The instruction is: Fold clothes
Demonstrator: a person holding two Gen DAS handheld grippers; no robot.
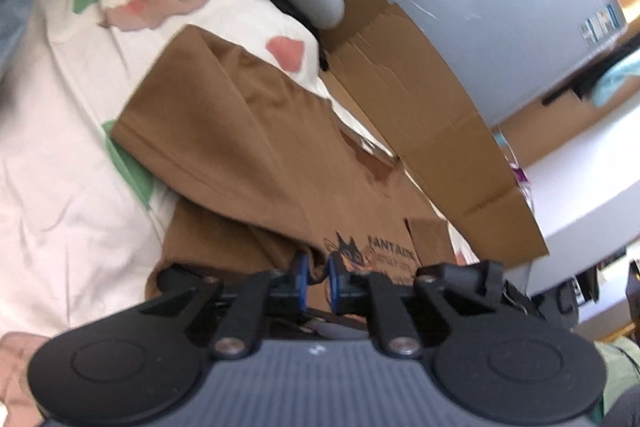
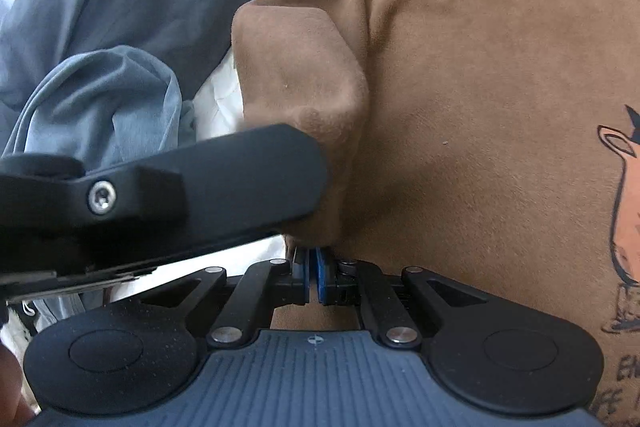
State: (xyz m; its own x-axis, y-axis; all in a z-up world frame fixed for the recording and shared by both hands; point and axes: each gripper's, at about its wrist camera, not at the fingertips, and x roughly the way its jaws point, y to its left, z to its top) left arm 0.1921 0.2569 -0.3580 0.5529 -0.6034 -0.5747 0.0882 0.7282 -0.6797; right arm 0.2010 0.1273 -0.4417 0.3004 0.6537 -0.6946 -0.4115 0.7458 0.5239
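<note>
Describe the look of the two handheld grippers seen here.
Both the left gripper and right gripper match: black plastic linkage arms with silver screws, two round black discs flanking a ribbed blue-grey body, and small blue pads on the fingers. No cables or sleeves show.

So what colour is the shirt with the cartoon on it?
Brown. The shirt shows best in the right wrist view.
</note>
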